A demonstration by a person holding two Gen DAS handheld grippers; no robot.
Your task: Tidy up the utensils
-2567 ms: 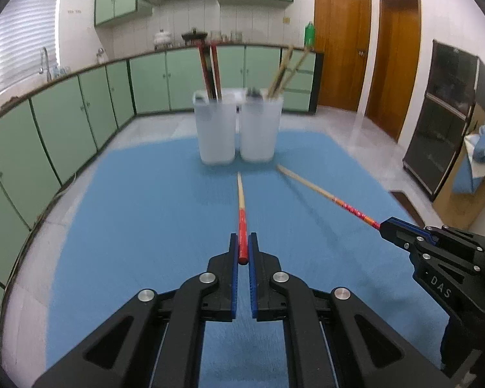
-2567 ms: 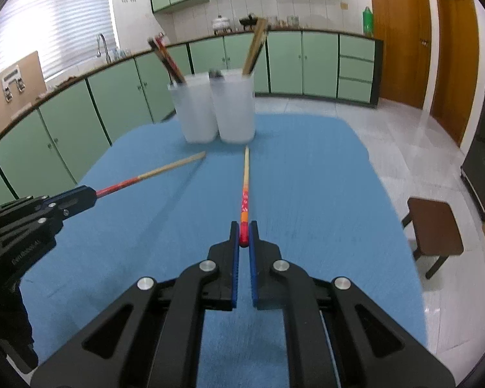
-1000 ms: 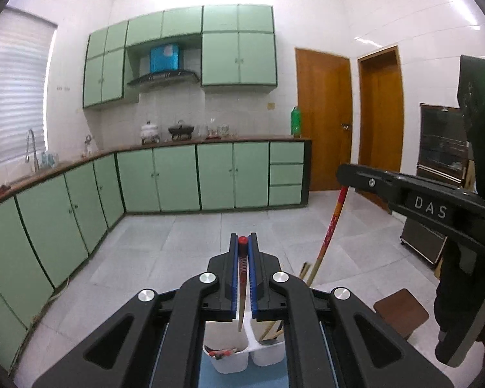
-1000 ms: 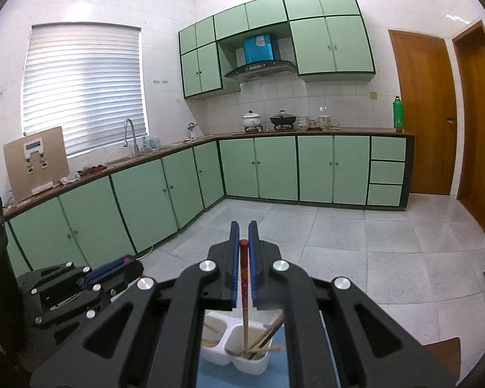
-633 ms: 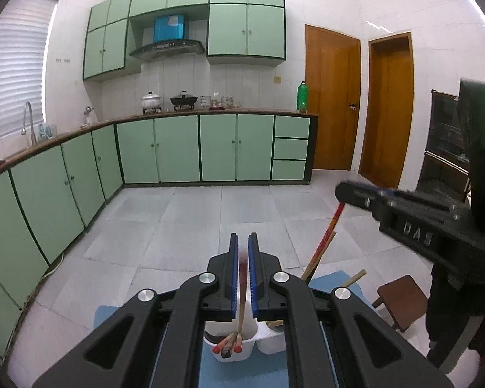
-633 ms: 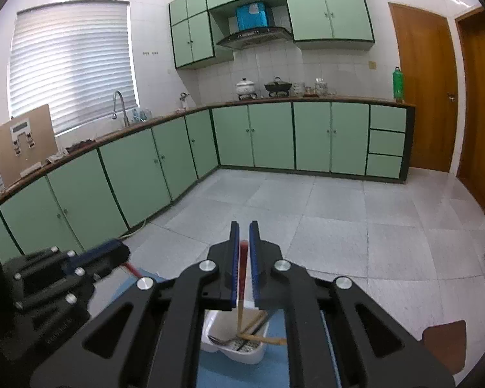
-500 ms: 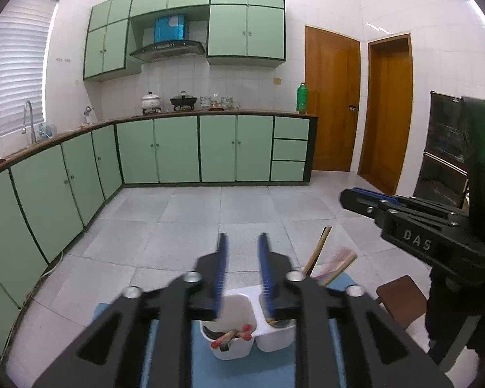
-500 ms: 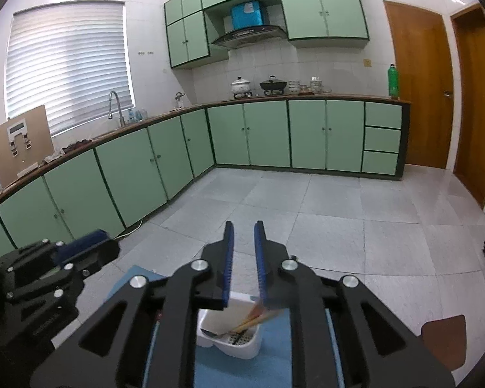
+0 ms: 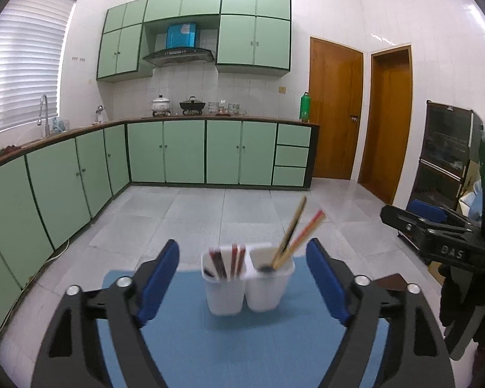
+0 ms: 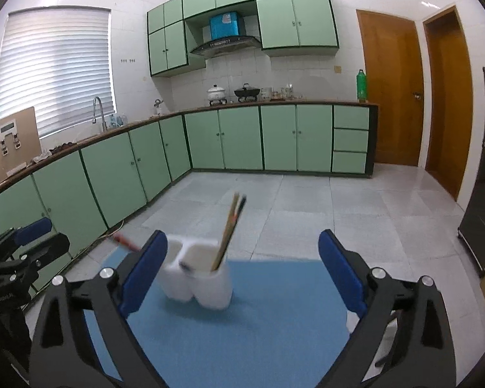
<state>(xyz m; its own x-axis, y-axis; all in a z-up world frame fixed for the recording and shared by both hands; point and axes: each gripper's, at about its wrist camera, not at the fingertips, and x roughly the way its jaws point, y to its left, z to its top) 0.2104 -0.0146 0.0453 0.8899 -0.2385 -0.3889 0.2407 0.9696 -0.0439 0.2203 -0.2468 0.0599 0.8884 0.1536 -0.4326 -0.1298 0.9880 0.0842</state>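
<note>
Both jaws opening, nothing between: left gripper (image 9: pixel 242 274), right gripper (image 10: pixel 242 271) above cups (image 9: pixel 247 286); chopsticks (image 9: pixel 296 232) inside cups.

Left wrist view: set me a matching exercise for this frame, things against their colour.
Things:
1. table mat
2. two cups
3. door
4. lower cabinets

Colours:
A. brown wood
B. pale green
C. blue
D. white

Pairs: 1-C, 2-D, 3-A, 4-B
</note>
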